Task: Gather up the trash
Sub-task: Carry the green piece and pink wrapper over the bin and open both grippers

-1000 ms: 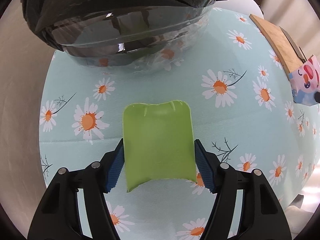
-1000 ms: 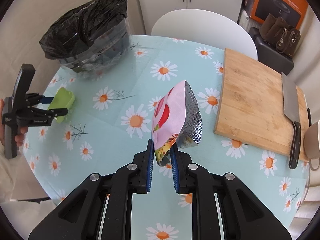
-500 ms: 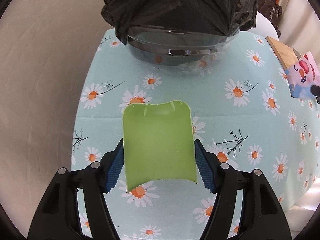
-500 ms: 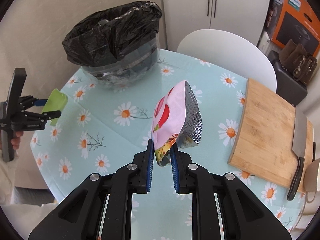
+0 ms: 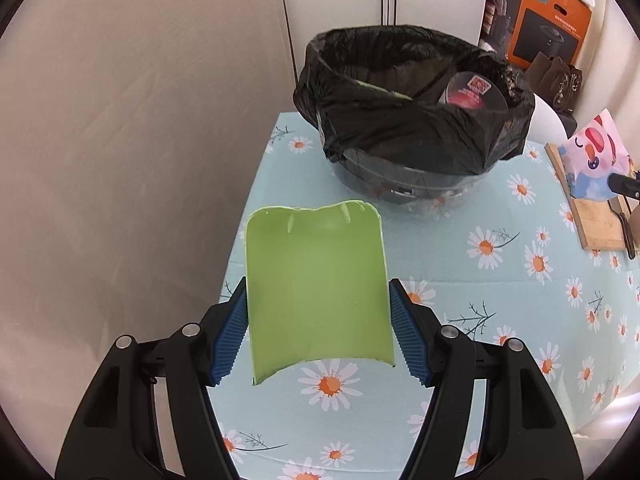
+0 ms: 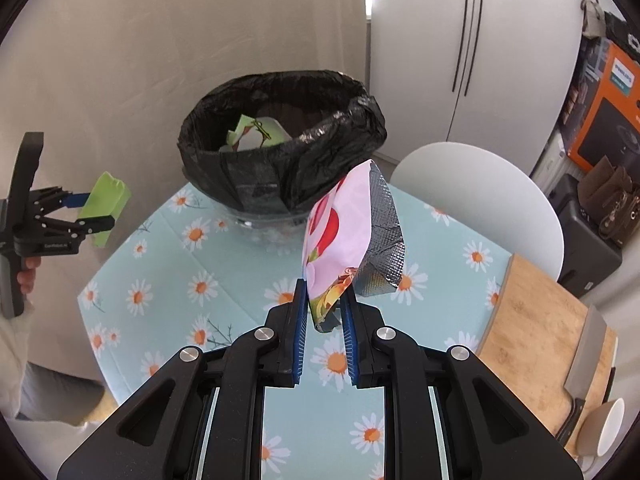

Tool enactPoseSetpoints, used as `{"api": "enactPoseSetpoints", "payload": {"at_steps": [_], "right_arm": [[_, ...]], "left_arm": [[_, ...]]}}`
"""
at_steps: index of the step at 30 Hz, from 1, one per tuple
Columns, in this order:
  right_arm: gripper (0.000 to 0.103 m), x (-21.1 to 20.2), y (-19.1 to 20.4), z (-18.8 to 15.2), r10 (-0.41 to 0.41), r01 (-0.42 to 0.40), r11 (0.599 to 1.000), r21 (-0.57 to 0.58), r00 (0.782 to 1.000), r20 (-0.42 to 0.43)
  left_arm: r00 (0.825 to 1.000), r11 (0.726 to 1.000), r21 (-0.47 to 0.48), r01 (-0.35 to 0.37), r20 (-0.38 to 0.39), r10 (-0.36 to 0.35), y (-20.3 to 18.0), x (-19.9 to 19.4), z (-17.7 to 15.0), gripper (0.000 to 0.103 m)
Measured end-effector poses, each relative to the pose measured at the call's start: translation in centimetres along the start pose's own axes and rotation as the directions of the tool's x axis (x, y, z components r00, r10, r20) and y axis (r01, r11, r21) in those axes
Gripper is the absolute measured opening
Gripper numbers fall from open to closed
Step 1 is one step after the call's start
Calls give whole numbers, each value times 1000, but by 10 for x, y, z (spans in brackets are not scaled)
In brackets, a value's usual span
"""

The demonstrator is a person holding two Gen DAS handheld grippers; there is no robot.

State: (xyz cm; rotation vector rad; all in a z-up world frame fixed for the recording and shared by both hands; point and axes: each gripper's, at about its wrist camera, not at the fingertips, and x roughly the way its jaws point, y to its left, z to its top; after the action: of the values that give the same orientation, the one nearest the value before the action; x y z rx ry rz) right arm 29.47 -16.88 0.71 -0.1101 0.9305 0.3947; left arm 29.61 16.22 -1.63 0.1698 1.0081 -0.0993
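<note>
Green plastic, a curved open-ended piece (image 5: 318,288), sits clamped between the blue ribbed fingers (image 5: 230,336) of the left gripper (image 5: 318,330), whose jaws stand fairly wide because the piece fills the gap from pad to pad. It is held in the air above the near left part of the bench (image 5: 500,304), which wears a pale blue cloth printed with daisies. In the right wrist view the same gripper shows at the far left edge, with a person's hand (image 6: 24,280) and a pale sleeve behind it.

Further in, towards the back of the bench, stands the bin (image 5: 416,184), a clear-walled tub lined with a black bag (image 5: 400,124) folded over its rim. Its mouth is open, and some rubbish already lies inside: a green and white scrap in one view, a round clear lid with a red label in the other.

Right of the bin, the right gripper (image 6: 324,320) pinches the lower corner of a snack packet (image 6: 340,232), pink and red outside, silver foil inside; its fingers are nearly together with only the packet between them. The packet stands up off the bench, in front of the bin's near wall.

At the far right a wooden cutting board (image 6: 536,328) lies on the bench with a cleaver (image 6: 588,344) resting along its right edge, and a pale cup (image 6: 604,424) just beside that. A white chair (image 6: 480,196) stands behind the bench.
</note>
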Motion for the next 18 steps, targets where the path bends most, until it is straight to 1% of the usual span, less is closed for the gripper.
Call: {"api": "enactPoseSetpoints", "payload": {"at_steps": [2, 4, 10, 18], "right_arm": [[15, -4, 4, 11, -5, 5, 1000, -14, 1000, 16], [15, -6, 7, 23, -12, 13, 1000, -25, 999, 31], [16, -7, 19, 56, -42, 45, 997, -57, 998, 54], [16, 6, 30, 94, -51, 54, 997, -49, 997, 61]], "left_arm": [[1000, 1000, 10, -21, 21, 21, 4, -8, 11, 67], [999, 1000, 19, -7, 36, 6, 6, -14, 21, 67], [997, 995, 96, 21, 77, -29, 8, -20, 56, 67], [986, 983, 173, 66, 143, -92, 10, -24, 104, 67]]}}
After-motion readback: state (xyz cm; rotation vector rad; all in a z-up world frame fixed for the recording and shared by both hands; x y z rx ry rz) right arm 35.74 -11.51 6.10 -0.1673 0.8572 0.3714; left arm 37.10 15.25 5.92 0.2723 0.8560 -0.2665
